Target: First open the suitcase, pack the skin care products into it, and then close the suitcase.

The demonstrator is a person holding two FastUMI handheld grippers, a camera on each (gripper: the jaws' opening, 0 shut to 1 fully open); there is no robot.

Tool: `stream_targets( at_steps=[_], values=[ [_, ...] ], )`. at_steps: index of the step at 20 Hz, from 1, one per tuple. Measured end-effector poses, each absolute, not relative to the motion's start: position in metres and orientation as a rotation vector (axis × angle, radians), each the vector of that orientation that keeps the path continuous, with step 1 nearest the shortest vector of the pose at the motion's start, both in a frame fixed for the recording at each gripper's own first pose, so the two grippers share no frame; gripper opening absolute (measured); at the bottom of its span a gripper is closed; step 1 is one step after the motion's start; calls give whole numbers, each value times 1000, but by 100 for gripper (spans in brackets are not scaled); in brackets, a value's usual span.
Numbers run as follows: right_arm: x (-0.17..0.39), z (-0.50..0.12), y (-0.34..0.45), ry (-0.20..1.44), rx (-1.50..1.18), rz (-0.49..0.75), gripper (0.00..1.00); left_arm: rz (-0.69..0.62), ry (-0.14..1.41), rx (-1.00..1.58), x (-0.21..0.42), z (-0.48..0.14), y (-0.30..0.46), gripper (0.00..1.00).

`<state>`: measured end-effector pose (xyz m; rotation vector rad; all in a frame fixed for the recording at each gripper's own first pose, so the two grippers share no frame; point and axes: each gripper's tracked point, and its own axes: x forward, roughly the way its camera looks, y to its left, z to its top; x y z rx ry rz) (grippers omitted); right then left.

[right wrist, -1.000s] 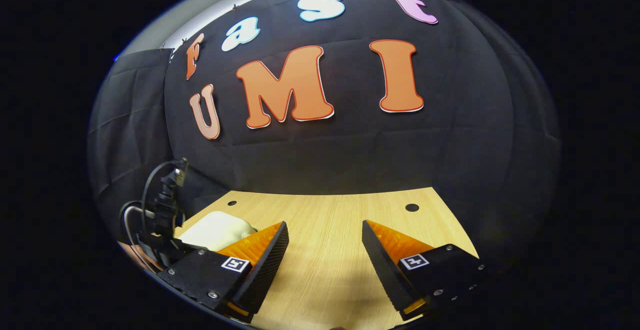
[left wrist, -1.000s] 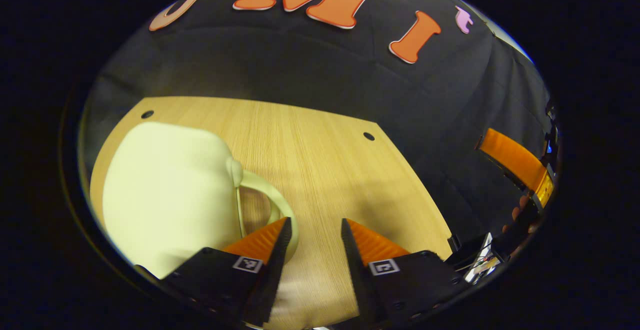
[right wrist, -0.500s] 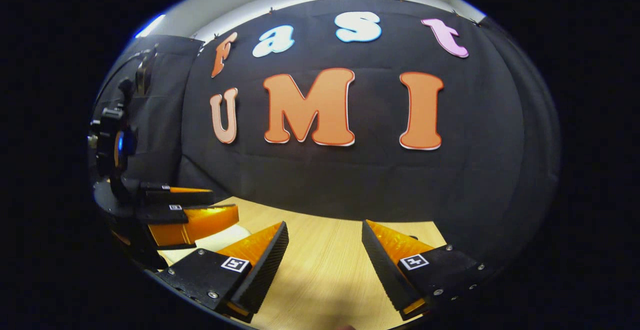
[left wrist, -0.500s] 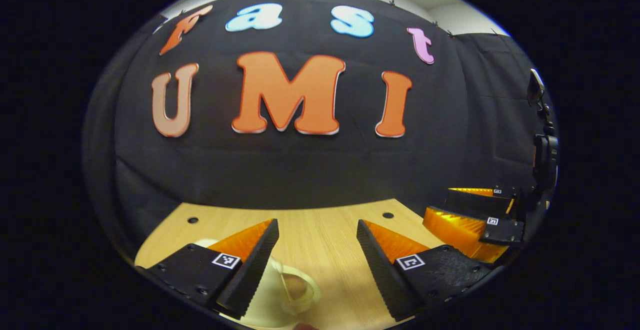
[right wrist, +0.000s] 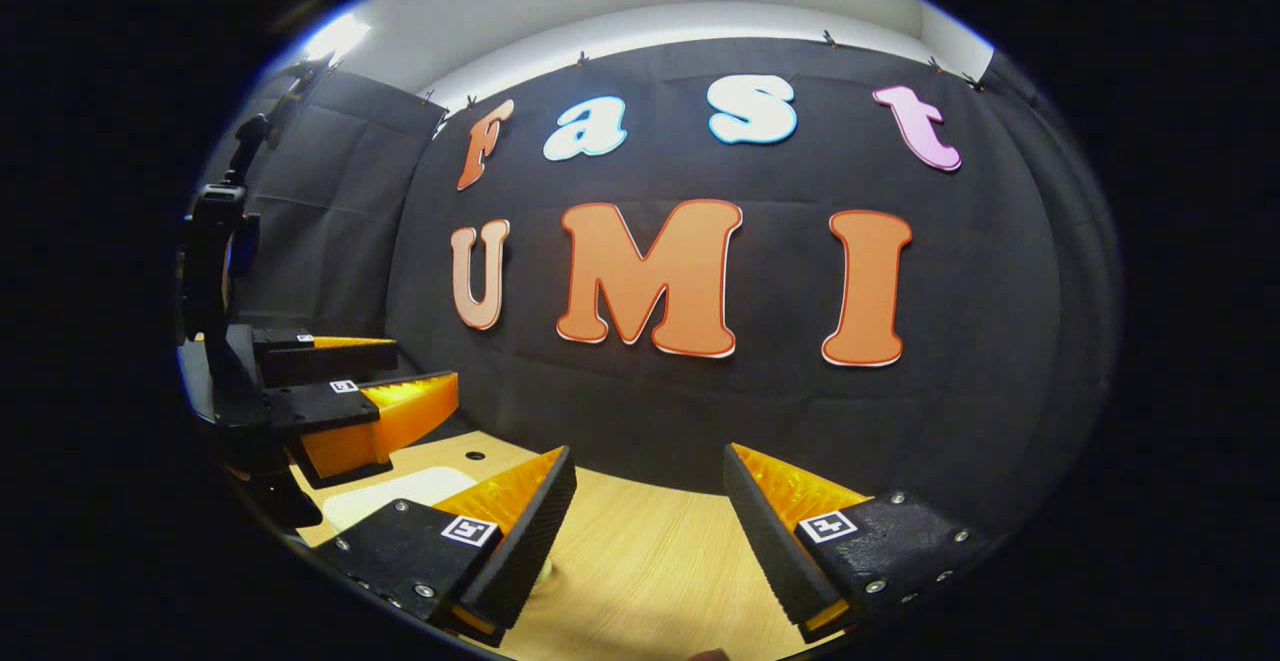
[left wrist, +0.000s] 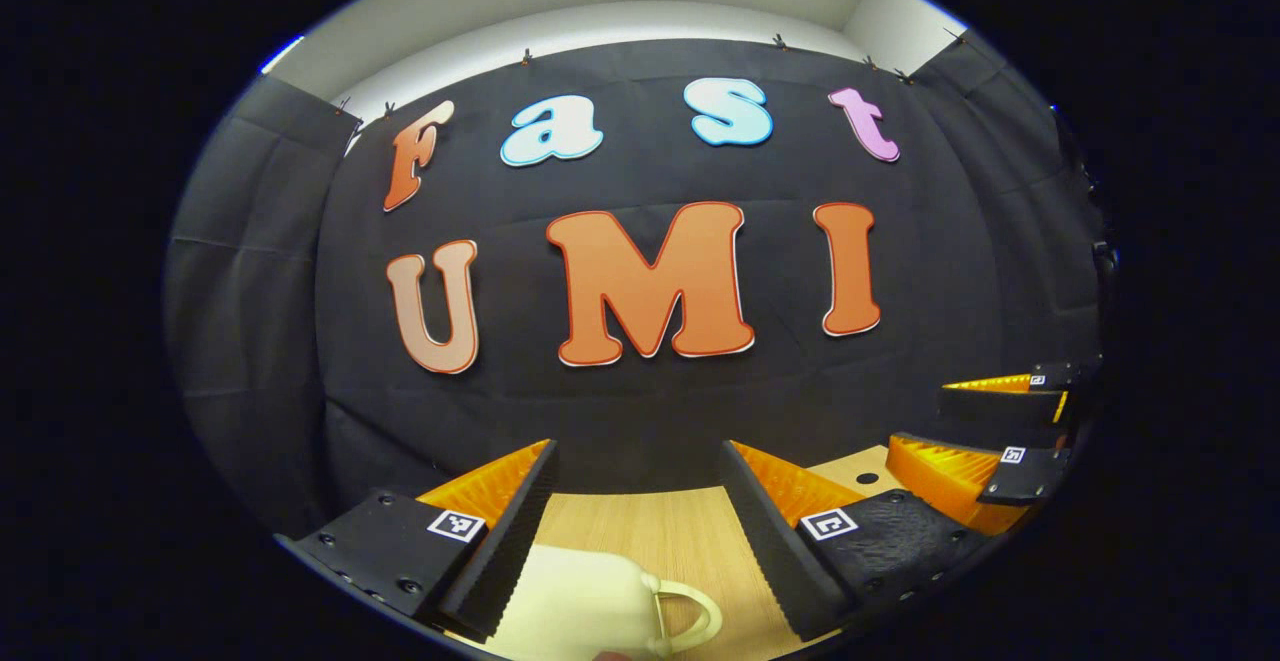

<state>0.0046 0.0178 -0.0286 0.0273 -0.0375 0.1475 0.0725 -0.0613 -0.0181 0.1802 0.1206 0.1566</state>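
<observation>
A cream hard-shell suitcase (left wrist: 575,596) with a looped handle (left wrist: 692,613) lies on the wooden table (left wrist: 690,531), low in the left gripper view. My left gripper (left wrist: 638,446) hangs open above and behind it, touching nothing. The right gripper view catches the suitcase (right wrist: 395,493) at the lower left, partly behind a finger. My right gripper (right wrist: 650,451) is open over bare table (right wrist: 650,566). Each view also holds the other gripper, open: the right gripper (left wrist: 920,413) at the right edge, the left gripper (right wrist: 425,363) at the left.
The black cloth wall stands close behind the table's far edge. Small round holes (right wrist: 475,456) mark the tabletop near its back corners. A dark camera mount (right wrist: 215,241) rises above the left gripper in the right gripper view.
Both grippers have tilted upward, so more wall and less table shows. My left gripper has drawn back from the suitcase handle. Both stay open.
</observation>
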Motion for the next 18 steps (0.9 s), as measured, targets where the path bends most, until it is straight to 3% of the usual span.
stream_targets(
  at_steps=[8, 9, 10, 12, 18],
  values=[
    [-3, -36, 15, -41, 9, 192, 95, 196, 45, 165, 62, -7, -65, 99],
    [-2, -37, 16, -38, 21, 195, 99, 194, 42, 165, 58, -5, -69, 99],
    [-1, -38, 19, -31, 39, 206, 95, 194, 35, 164, 57, -2, -69, 99],
    [1, -35, 24, -24, 56, 216, 95, 196, 25, 161, 57, 2, -65, 99],
    [2, -32, 32, -4, 26, 115, 95, 105, 39, 160, 59, 4, -46, 100]
  ],
)
